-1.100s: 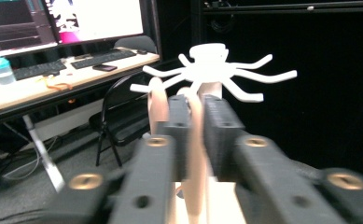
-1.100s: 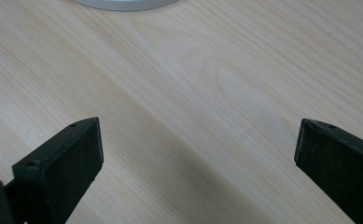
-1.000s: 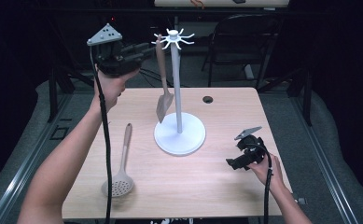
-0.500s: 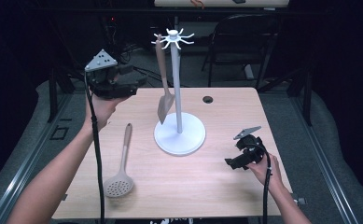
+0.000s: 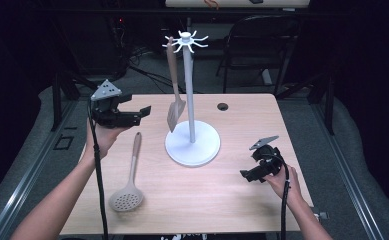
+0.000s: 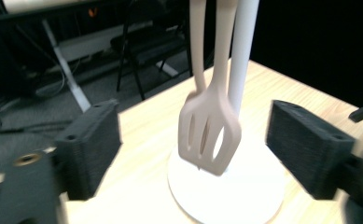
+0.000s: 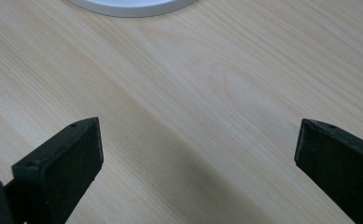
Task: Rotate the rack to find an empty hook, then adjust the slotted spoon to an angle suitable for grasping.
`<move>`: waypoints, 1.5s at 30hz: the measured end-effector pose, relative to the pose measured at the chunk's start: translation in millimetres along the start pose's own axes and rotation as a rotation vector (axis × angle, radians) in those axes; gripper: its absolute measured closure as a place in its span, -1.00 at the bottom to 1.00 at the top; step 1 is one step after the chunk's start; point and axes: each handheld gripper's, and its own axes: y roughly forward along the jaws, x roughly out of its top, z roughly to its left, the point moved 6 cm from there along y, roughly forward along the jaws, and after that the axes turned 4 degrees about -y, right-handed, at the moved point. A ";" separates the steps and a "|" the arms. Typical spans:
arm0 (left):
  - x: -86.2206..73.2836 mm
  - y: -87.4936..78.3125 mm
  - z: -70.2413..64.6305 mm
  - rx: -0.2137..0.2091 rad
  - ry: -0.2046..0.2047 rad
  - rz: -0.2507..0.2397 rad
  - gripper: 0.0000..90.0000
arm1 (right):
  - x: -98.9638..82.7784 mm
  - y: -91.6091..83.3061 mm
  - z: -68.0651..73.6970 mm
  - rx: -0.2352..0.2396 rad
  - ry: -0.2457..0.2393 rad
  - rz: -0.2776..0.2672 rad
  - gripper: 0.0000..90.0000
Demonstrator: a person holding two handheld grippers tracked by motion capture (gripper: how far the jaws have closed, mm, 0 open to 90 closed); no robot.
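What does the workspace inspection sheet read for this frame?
Surface: wooden table, bare grain.
Job's things: slotted spatula hangs on the white stand; skimmer lies flat, left of the stand.
Clutter: black grommet in the tabletop.
Grippers: left gripper aloft, jaws just opened, nothing between them, facing the spatula; right gripper open, low over the table.
Cables: one trails from the left gripper, another from the right.
Surroundings: chair, dark floor.

In the left gripper view, the beige slotted spatula (image 6: pixel 210 126) and white stand pole (image 6: pixel 242 51) are cut off at the top edge, hiding the hook. In the right gripper view, the round white stand base (image 7: pixel 132 5) shows as a sliver at the far edge.
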 end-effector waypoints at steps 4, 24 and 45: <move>-15.6 -0.8 3.7 0.007 -0.029 0.021 -0.66 | -0.2 0.2 0.5 0.013 -0.001 0.010 -0.99; -109.4 11.6 22.9 0.159 -0.166 0.197 -0.85 | -0.4 -0.5 3.3 0.011 -0.012 0.024 -0.98; -204.1 42.8 32.1 0.171 -0.261 0.578 0.05 | 0.3 0.3 7.2 0.006 -0.028 0.043 -0.97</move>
